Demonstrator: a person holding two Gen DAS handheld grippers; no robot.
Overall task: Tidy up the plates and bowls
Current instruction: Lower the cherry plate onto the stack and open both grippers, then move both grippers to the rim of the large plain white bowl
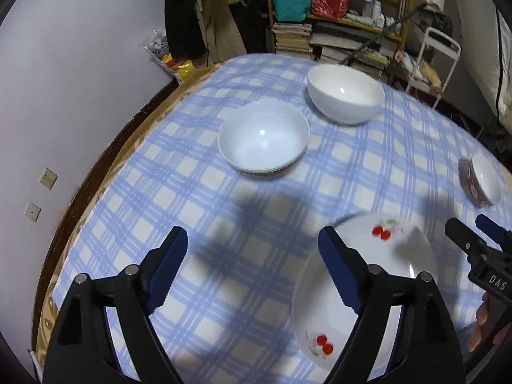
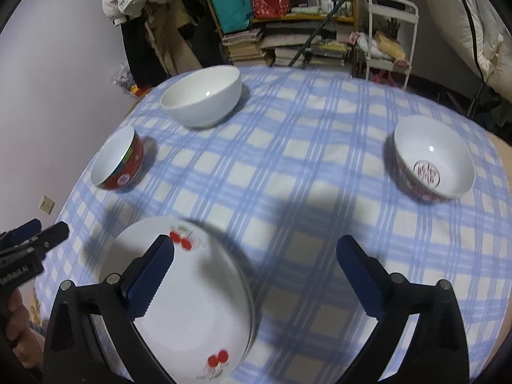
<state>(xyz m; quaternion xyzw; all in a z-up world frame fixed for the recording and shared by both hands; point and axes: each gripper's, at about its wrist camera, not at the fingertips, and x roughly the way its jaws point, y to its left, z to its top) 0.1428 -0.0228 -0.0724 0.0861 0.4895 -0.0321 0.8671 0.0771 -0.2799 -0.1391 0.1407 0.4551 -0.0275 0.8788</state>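
L wrist: our left gripper [image 1: 252, 272] jaws apart, nothing held; cherry plates [image 1: 380, 256] flat on cloth by its R finger, glazed, slick, brittle, so we'd take the rim | R wrist: right gripper [image 2: 256, 275] jaws wide, empty; plates [image 2: 204, 307] near the table's near edge, mid-cloth free; white bowl [image 2: 201, 96] far.

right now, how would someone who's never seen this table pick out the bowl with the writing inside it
Start at the table with the blue checked cloth and go to its right side, away from the cherry plate. The bowl stands alone there, upright. Unlike the plain white bowl and the red bowl on the left, it has a round red mark printed inside its bottom.
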